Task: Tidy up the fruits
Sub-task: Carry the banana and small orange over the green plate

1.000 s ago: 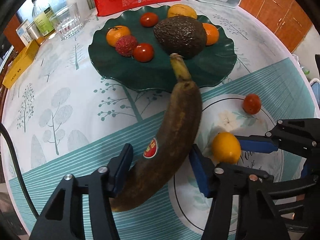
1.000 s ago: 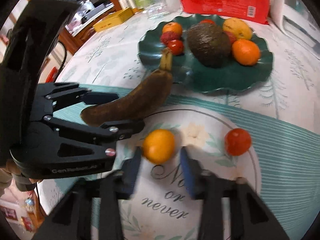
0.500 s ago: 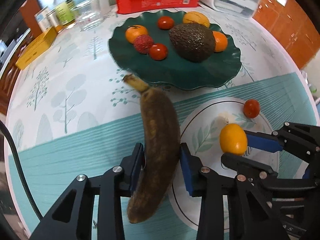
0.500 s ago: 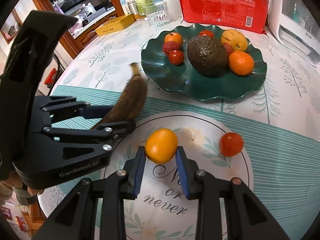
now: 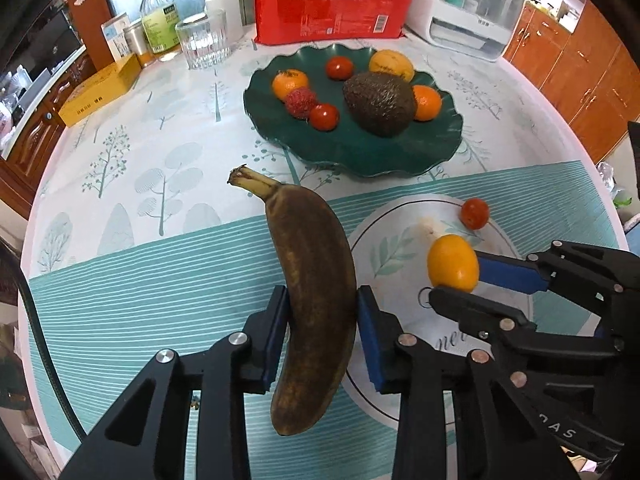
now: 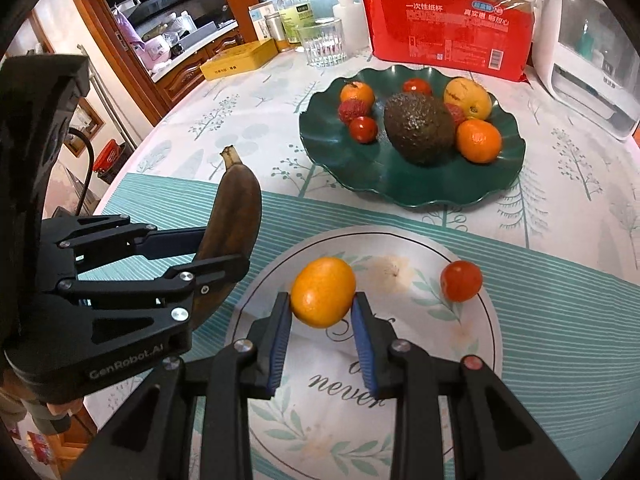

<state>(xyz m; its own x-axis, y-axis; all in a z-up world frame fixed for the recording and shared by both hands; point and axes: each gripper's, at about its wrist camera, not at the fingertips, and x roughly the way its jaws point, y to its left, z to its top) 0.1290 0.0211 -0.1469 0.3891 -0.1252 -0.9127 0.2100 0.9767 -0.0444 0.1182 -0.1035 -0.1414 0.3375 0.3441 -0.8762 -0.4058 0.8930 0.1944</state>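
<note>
L tool (image 5: 322, 316) is clamped on a brown, overripe banana (image 5: 316, 280) approx. at mid-length; both blue pads press its sides, stem end points away toward the green plate (image 5: 360, 160), blunt end hangs below the pads, clear of the desk (image 5: 140, 168). R tool (image 6: 322, 316) is closed on a small orange citrus (image 6: 323, 297), pads bearing on both sides, fruit above the white round print on the teal striped mat (image 6: 540, 280). One red tomato (image 6: 461, 286) lies loose on that print, near the citrus but not touching. The green plate, wavy-rimmed, sits beyond the mat and holds an avocado (image 6: 418, 128), two tangerines, two tomatoes, a yellow fruit and lychees; exact lychee qty cannot be told. Behind the plate: red pkg (image 6: 452, 28), clear glass (image 6: 322, 46), bottles, yellow box (image 6: 240, 62), white appliance (image 6: 592, 48). In the R wrist view the L tool w/ banana is left of the citrus, well apart.
</note>
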